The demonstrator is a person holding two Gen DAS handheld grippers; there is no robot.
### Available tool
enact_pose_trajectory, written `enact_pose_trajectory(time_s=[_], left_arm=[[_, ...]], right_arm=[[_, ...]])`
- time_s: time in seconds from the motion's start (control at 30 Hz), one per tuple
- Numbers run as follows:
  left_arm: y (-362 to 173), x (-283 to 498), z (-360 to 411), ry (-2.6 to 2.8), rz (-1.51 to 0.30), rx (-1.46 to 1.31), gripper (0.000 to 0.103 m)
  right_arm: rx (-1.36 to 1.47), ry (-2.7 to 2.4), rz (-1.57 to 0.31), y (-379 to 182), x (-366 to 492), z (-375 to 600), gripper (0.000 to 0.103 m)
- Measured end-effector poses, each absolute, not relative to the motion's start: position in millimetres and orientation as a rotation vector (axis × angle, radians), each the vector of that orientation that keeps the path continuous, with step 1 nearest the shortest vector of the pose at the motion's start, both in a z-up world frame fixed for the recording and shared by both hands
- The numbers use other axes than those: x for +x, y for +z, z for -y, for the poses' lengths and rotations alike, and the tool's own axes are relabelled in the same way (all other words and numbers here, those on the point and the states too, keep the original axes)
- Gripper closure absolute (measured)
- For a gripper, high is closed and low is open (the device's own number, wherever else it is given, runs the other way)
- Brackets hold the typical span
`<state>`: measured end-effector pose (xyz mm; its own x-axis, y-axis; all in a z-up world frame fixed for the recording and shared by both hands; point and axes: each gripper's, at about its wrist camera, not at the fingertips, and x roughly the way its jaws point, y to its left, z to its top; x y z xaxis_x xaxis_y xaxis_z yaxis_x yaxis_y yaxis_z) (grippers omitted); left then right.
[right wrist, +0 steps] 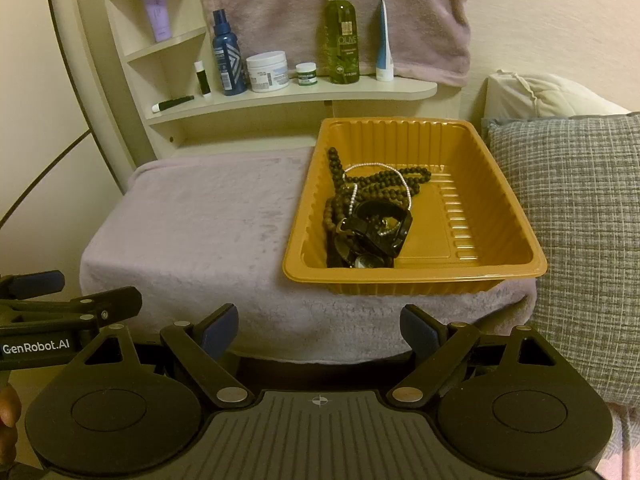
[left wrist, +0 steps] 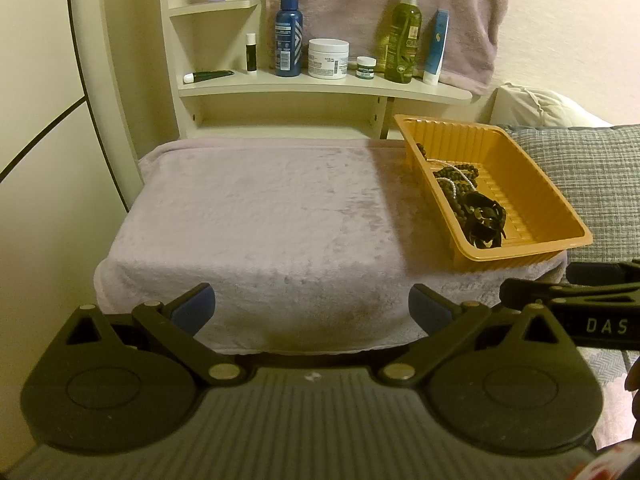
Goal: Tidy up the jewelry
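The jewelry, a dark bead necklace [right wrist: 380,178], a pearl strand [right wrist: 404,184] and a black watch [right wrist: 380,228], is heaped in the orange plastic tray [right wrist: 516,240] on the towel-covered tabletop [right wrist: 192,232], gathered or awaiting sorting; both left tongs [left wrist: 312,308] and right tongs [right wrist: 320,326] are held spread and empty, short of it.

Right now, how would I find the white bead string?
Look for the orange tray on the towel-covered stand. Inside it lies a jewelry heap; the white bead string loops over the dark wooden beads, the only thin pale strand there.
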<state>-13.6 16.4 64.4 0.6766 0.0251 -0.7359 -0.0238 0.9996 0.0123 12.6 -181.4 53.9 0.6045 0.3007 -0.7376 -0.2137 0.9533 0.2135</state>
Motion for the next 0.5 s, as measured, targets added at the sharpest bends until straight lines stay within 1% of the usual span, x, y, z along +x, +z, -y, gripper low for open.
enact_pose_trajectory(time_s=[0.5], left_arm=[[64.4, -13.8, -16.1, 0.027, -0.827, 0.002, 0.001]], right_arm=[[0.108, 0.298, -0.872, 53.6, 12.4, 181.5, 0.015]])
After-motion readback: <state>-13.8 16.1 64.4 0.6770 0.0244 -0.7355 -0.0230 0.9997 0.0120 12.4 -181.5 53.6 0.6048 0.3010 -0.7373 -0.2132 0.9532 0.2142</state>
